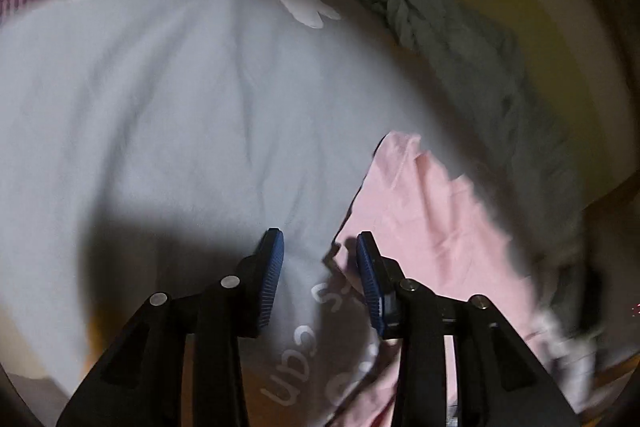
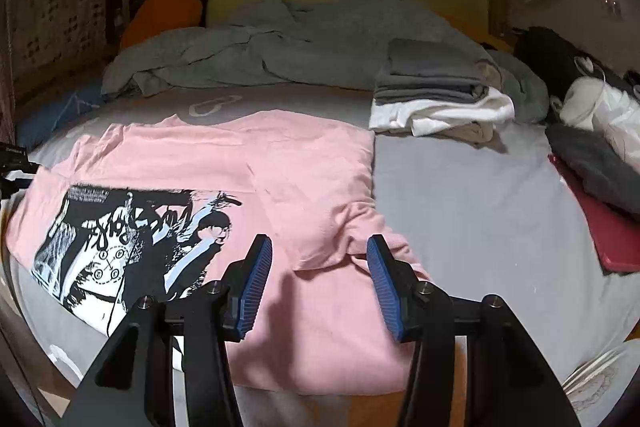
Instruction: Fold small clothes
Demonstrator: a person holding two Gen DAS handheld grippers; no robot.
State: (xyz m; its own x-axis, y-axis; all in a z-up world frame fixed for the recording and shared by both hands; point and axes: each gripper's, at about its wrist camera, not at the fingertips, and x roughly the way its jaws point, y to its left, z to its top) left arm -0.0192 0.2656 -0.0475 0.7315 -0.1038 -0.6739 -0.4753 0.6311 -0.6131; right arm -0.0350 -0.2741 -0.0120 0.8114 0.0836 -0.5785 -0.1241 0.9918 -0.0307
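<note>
Handling: I judge the pink T-shirt [image 2: 224, 163] light, limp and non-slip; it will sag from any single pinch.
Location: it lies spread print-up on the grey bedsheet [image 2: 460, 195], its sleeve [image 2: 344, 227] rumpled.
Grip: I'd take a hem or the sleeve edge.
Tongs: left gripper [image 1: 320, 279] and right gripper [image 2: 320, 279] both gape, holding nothing.
Room: bare sheet right of the shirt; folded stack [image 2: 436, 87] and crumpled blanket [image 2: 280, 43] sit beyond.
</note>
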